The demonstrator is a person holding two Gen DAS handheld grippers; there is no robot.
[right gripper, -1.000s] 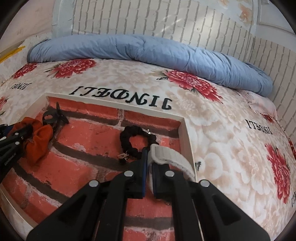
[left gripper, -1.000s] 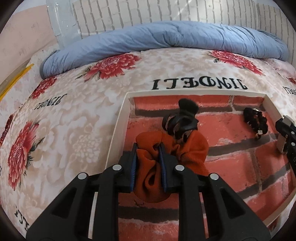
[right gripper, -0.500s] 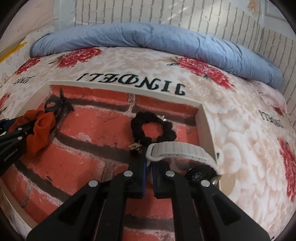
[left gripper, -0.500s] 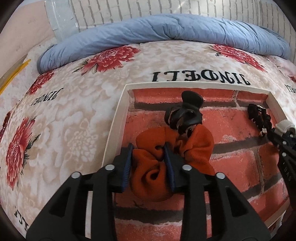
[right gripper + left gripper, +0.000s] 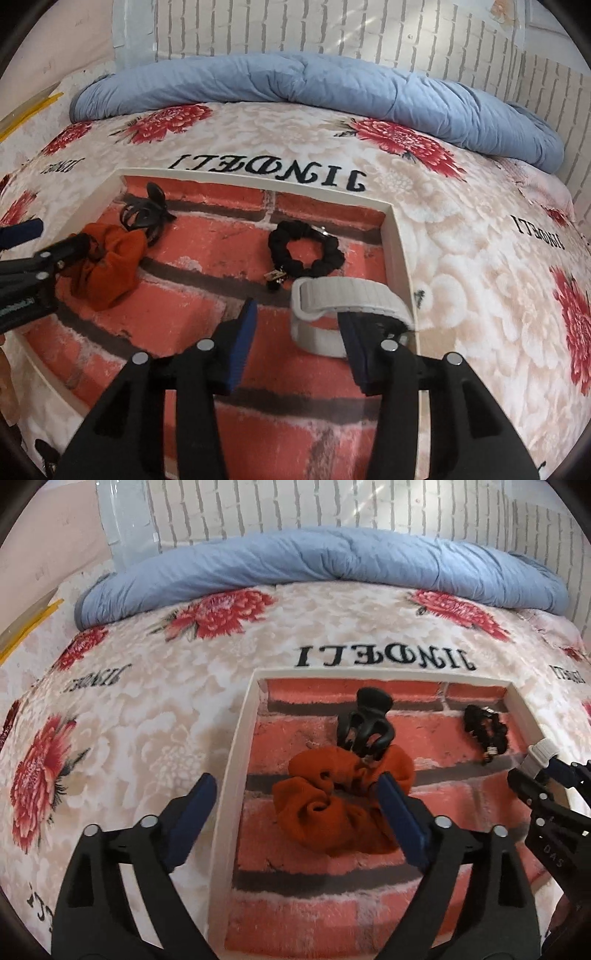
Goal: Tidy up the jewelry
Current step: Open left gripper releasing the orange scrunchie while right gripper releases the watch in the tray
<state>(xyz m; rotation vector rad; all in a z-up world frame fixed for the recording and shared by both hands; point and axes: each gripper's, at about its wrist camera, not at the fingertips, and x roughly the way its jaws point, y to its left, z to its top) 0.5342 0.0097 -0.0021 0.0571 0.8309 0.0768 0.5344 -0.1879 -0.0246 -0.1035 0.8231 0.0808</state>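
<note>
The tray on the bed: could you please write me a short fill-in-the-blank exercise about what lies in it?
1. The tray has a printed ___ pattern.
2. The black hair claw rests against the ___ scrunchie.
3. The white strap lies just in front of the ___ scrunchie.

Missing words: brick; orange; black

In the tray [image 5: 397,243], the hair claw [image 5: 146,214] touches the scrunchie [image 5: 110,266] at left; the watch band [image 5: 347,299] lies right.
</note>
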